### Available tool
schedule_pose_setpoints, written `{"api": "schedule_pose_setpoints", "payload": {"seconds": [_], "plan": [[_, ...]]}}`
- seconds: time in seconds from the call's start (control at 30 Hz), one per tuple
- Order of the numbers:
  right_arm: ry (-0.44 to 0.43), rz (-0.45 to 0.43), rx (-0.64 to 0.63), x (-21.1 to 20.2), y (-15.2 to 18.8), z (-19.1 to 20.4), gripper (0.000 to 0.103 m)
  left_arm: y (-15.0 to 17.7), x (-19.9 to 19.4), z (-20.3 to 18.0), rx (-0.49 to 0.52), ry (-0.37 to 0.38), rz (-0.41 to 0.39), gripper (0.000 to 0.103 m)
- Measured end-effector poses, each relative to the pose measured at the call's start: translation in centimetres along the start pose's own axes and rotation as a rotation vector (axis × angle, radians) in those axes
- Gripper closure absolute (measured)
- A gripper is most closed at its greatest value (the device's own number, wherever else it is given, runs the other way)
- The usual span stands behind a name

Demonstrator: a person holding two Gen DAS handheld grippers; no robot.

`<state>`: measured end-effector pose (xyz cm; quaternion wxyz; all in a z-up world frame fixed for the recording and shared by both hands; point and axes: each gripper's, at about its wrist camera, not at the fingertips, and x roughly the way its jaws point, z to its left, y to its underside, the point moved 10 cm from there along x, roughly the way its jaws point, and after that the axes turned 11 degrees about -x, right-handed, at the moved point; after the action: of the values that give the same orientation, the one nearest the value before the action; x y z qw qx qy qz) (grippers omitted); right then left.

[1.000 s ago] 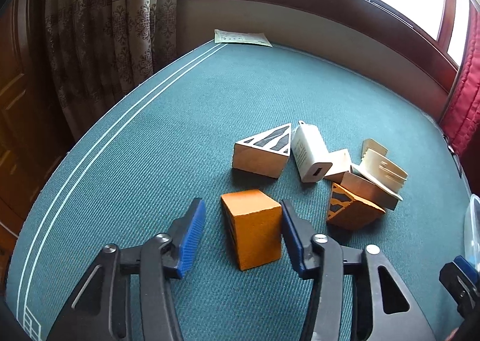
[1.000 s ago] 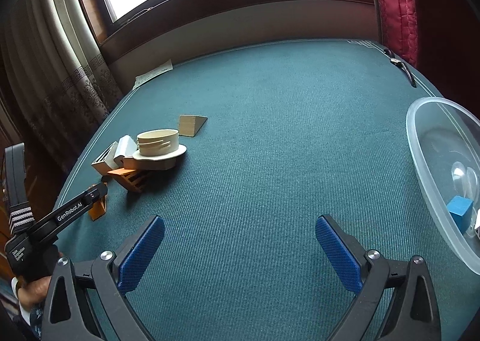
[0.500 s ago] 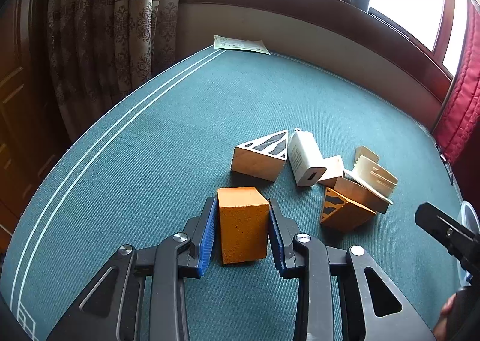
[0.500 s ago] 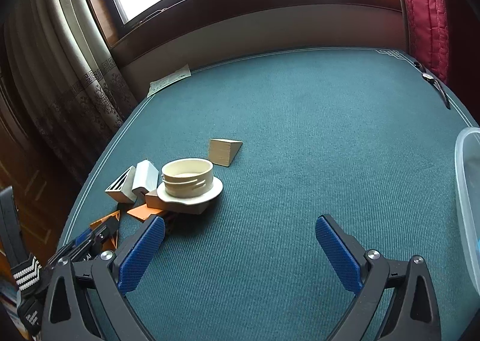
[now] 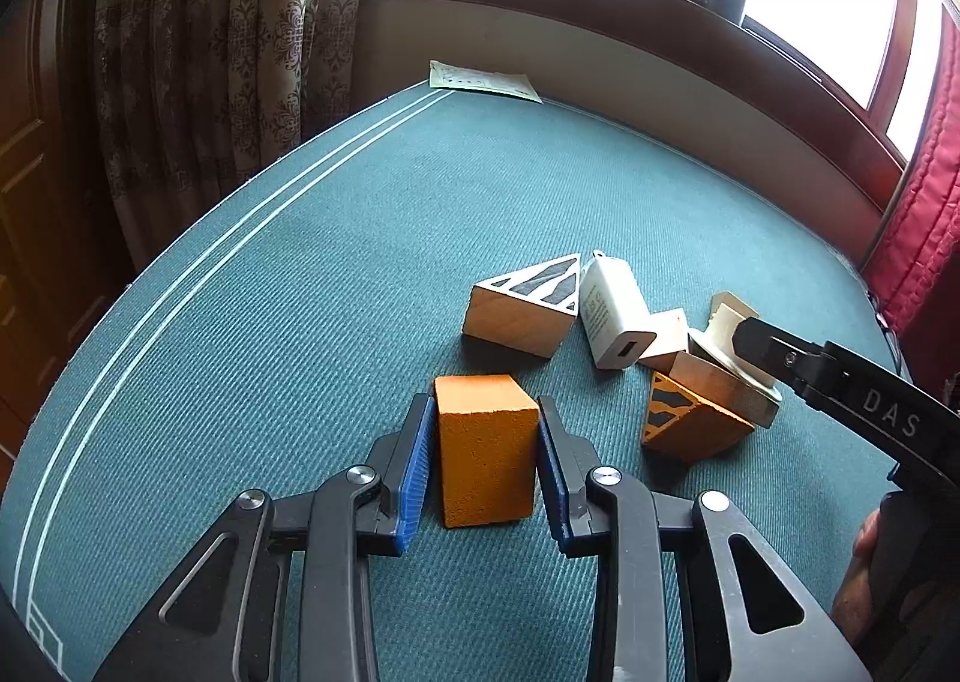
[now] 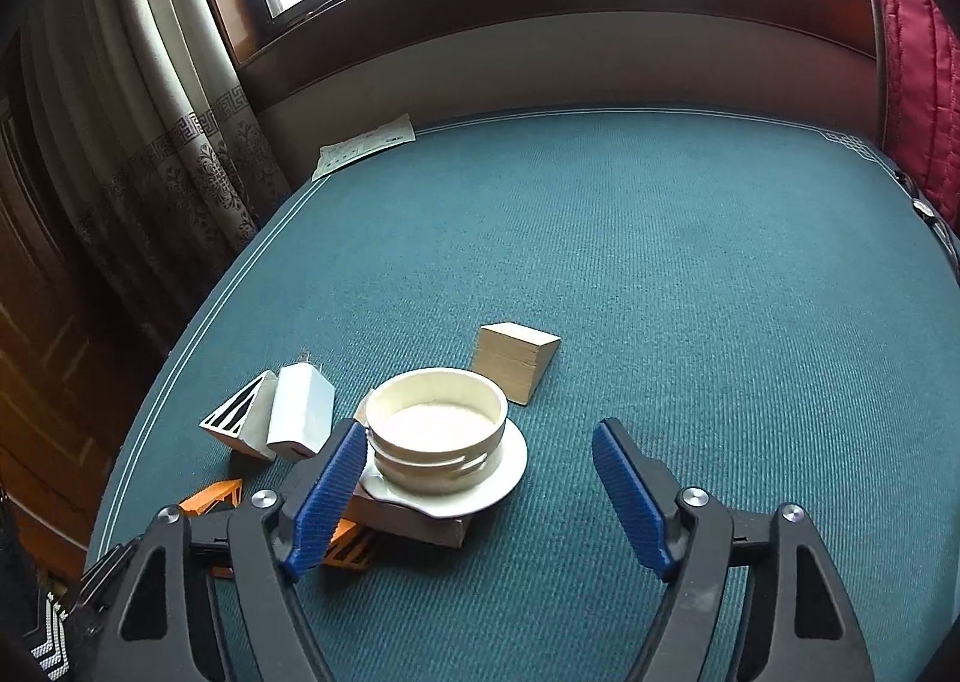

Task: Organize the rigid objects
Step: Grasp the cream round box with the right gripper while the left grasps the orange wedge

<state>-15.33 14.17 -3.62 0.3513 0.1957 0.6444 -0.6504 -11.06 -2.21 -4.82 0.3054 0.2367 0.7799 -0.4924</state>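
Since a second ago the left gripper (image 5: 485, 463) has closed in from a wide stance around the orange rectangular foam block (image 5: 485, 457), and the right gripper (image 6: 480, 493) has swung from bare cloth toward the pile. Starting at the left, the block stands on the green felt table (image 5: 252, 322), dead ahead of the left gripper and between its blue pads (image 5: 417, 472), which sit against both sides: a grasp, though the block is not lifted. Its long axis runs away from the camera, along the fingers. Further right lie a striped wooden wedge (image 5: 522, 301), a white plastic charger (image 5: 615, 319) and an orange patterned wedge (image 5: 690, 421). The right gripper hangs wide open over a cream round wooden tub (image 6: 437, 436).
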Motion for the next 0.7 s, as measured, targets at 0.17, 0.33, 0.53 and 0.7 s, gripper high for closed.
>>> {"api": "schedule_pose_setpoints", "payload": {"seconds": [0.17,0.33,0.53,0.7], "plan": [[-0.014,0.009,-0.019,0.7,-0.2,0.5,0.028,0.2,0.1,0.0,-0.002,0.002,0.0,0.069],[-0.018,0.015,-0.034,1.4,-0.5,0.9,0.042,0.3,0.3,0.1,0.002,0.007,0.001,0.069],[-0.01,0.017,-0.053,1.6,-0.4,0.9,0.05,0.3,0.4,0.1,0.0,0.006,0.0,0.069],[-0.006,0.002,-0.035,0.3,-0.1,0.4,0.05,0.4,0.3,0.2,-0.001,0.007,-0.001,0.069]]}}
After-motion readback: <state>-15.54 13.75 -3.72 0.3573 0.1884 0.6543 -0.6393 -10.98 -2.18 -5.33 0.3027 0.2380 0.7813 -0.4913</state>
